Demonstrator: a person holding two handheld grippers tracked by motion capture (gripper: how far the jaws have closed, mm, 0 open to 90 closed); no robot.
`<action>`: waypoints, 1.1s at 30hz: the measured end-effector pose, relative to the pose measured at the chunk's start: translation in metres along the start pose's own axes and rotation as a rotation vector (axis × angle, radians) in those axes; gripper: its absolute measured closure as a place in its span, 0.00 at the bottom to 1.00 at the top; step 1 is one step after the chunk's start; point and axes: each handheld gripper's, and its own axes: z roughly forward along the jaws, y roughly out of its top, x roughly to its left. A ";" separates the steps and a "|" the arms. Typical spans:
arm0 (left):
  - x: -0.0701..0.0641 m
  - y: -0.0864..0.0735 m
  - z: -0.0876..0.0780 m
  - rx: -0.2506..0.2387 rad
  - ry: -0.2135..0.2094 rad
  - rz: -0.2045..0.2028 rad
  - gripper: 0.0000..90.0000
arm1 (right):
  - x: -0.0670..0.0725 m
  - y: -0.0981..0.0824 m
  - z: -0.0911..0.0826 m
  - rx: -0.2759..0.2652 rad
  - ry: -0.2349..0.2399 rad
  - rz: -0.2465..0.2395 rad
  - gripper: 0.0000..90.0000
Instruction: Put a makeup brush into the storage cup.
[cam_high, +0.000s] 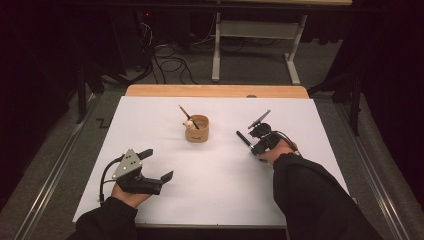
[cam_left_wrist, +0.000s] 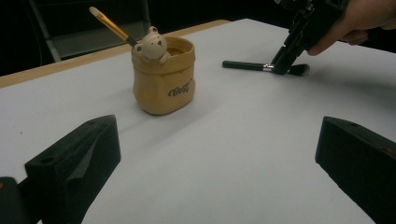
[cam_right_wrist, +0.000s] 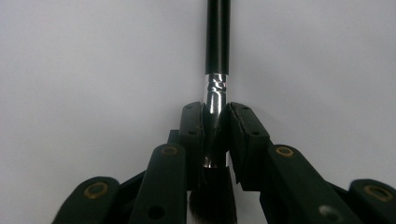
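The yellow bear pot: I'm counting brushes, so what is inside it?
One gold-handled brush leans out of the yellow ceramic pot with a bear figure, handle end up. Its bristle end and anything lower inside are hidden by the pot's wall.

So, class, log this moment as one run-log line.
right gripper: shut on black brush at ferrule | brush: lying on table | left gripper: open, idle | cup: holds another brush

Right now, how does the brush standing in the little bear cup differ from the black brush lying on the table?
The brush in the cup has a golden handle; the black brush has a dark handle with a silver collar. The first leans in the bear cup, handle end up, touched by no tool; the second lies flat on the white table, clamped at its collar by the right tool. Both are slim, straight brushes.
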 end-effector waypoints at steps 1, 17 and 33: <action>0.000 0.000 0.000 0.000 -0.001 0.000 0.01 | 0.000 0.000 0.000 0.000 -0.002 0.004 0.87; 0.000 0.000 0.000 0.003 0.002 0.008 0.01 | -0.002 -0.007 -0.020 -0.027 -0.023 0.037 0.87; -0.003 -0.005 0.005 0.020 -0.007 0.007 0.01 | 0.010 -0.033 -0.051 -0.060 -0.010 0.040 0.87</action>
